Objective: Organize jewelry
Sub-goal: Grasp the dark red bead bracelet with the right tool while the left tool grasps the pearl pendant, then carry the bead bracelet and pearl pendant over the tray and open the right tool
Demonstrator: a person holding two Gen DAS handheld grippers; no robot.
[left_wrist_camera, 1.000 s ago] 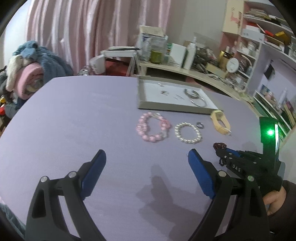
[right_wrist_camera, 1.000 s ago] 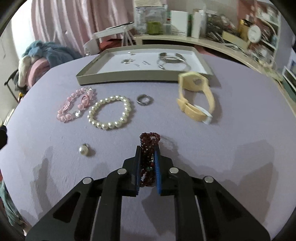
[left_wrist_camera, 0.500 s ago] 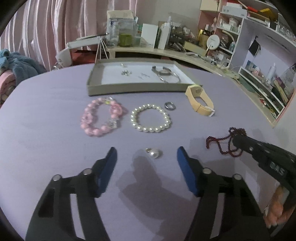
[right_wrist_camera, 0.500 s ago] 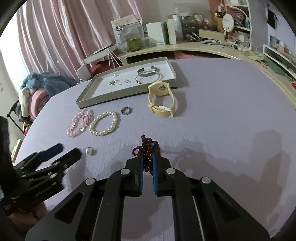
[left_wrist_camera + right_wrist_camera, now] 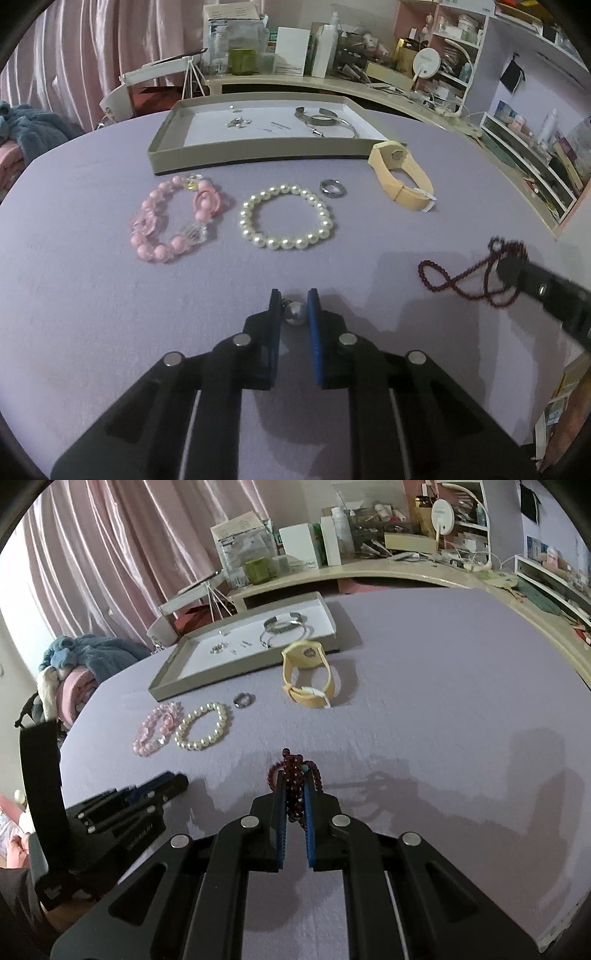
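Three bead bracelets are showing: one pink bracelet (image 5: 176,218) and one white pearl bracelet (image 5: 287,218) are lying side by side on the purple table (image 5: 92,302), just in front of the flat grey tray (image 5: 255,152), and one dark red bracelet (image 5: 295,781) is hanging up in the air. One small silver ring (image 5: 332,187) is sitting just beside the pearl bracelet, near the tray's front wall, and one yellow watch band (image 5: 400,173) is lying at the tray's front right corner. Inside the tray, two silver bangles (image 5: 327,122) and a few tiny silver bits are resting. One little pearl ball (image 5: 295,313) is sitting on the table well in front of the tray. The left gripper (image 5: 293,310) is tilting down at the table, and its blue fingers are pinching that pearl ball from both sides. The right gripper (image 5: 294,805) is also tilting down, squeezed tight on the dark red bracelet, whose loops are dangling past its tips. Nothing is blocking the way to the tray.
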